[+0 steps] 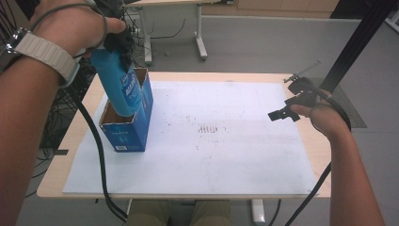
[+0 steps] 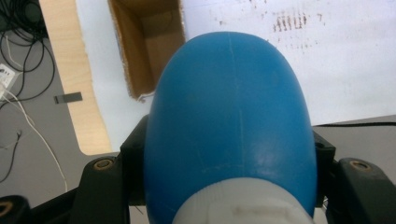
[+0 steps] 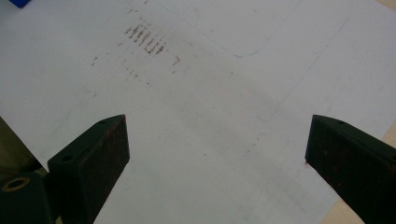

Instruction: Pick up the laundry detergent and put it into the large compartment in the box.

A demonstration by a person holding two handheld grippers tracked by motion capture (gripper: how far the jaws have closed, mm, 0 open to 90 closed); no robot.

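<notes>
The worktop (image 1: 188, 77) is a pale wooden slab with a large white sheet (image 1: 211, 141) spread over most of it; the sheet carries a patch of brownish scuff marks (image 1: 207, 128) near its middle. Toward the left side of the sheet stands a blue cardboard box (image 1: 134, 127), upright with its top open and its plain brown inside showing. A blue bottle (image 1: 117, 82) hangs tilted over that opening, its lower end dipping inside the box's mouth while the upper part leans up and away to the left; whether it touches the cardboard cannot be told. In the left gripper view the bottle's rounded blue body (image 2: 229, 126) sits between the black jaws with its white neck nearest the camera, and the box's hollow looks bare apart from it. The left hand-held gripper (image 1: 120, 44) is clamped on the bottle near its top. The right hand-held gripper (image 1: 284, 112) hovers over the right part of the sheet, well apart from the box, its jaws spread wide with nothing between them.
</notes>
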